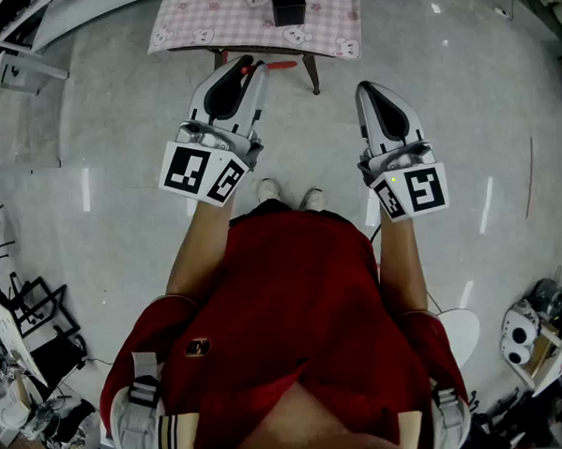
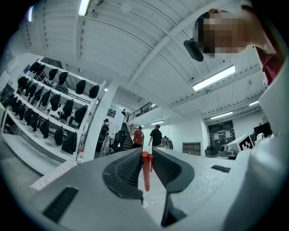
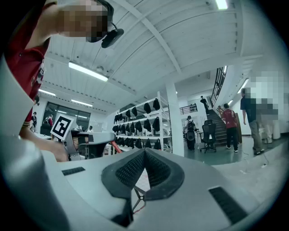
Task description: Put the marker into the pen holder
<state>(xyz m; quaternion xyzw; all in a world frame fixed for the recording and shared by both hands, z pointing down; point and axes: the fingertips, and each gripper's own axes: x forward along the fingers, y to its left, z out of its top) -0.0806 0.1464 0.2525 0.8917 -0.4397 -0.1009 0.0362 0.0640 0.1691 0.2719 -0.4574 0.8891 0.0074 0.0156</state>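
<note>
Left tool [image 2: 145, 155] clamps a slim red plastic marker [image 2: 146, 173] near its tips, presumably for dropping into the black square pen holder [image 1: 288, 4] on the pink-checked desk [image 1: 205, 21] well ahead; right tool [image 1: 368, 90] is closed, empty.

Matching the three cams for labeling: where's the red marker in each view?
Head view: the marker is at top centre, poking out to the right of the left gripper, below the table edge.
Left gripper view: centre, upright, clamped between the jaws.
Right gripper view: a small red sliver left of centre.
Shared landmark: the left gripper, which holds it in all three.
</note>
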